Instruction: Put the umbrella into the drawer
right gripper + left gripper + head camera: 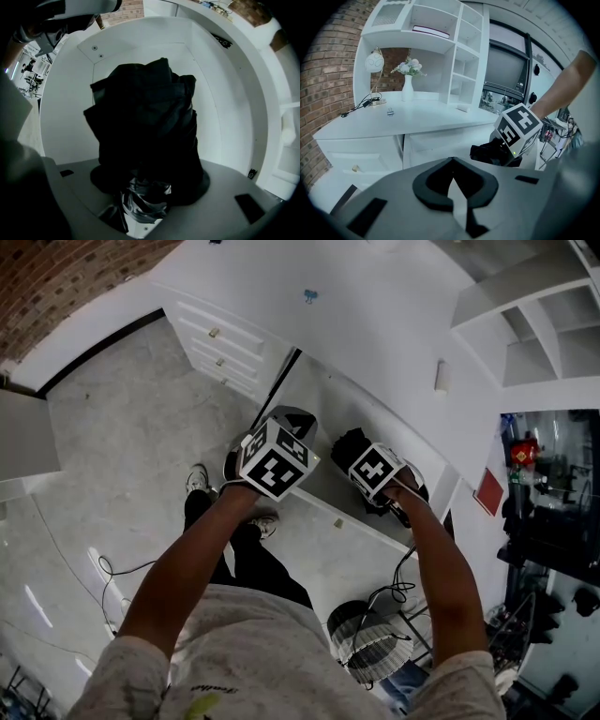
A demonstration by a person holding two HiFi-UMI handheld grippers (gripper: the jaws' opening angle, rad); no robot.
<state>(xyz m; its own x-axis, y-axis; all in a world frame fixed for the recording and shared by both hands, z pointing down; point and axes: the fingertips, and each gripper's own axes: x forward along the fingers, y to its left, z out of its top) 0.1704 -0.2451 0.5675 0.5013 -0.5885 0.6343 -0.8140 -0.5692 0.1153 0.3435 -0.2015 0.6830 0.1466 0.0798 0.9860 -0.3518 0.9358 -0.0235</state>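
While right gripper (145,192) clamps umbrella (145,122) (black) in drawer (225,103) | left gripper (452,164) closed

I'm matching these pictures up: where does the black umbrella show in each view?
Head view: umbrella at centre, over the drawer.
Left gripper view: umbrella right of centre, under a marker cube.
Right gripper view: umbrella at centre, inside the drawer.
Shared landmark, head and right gripper views: the drawer.
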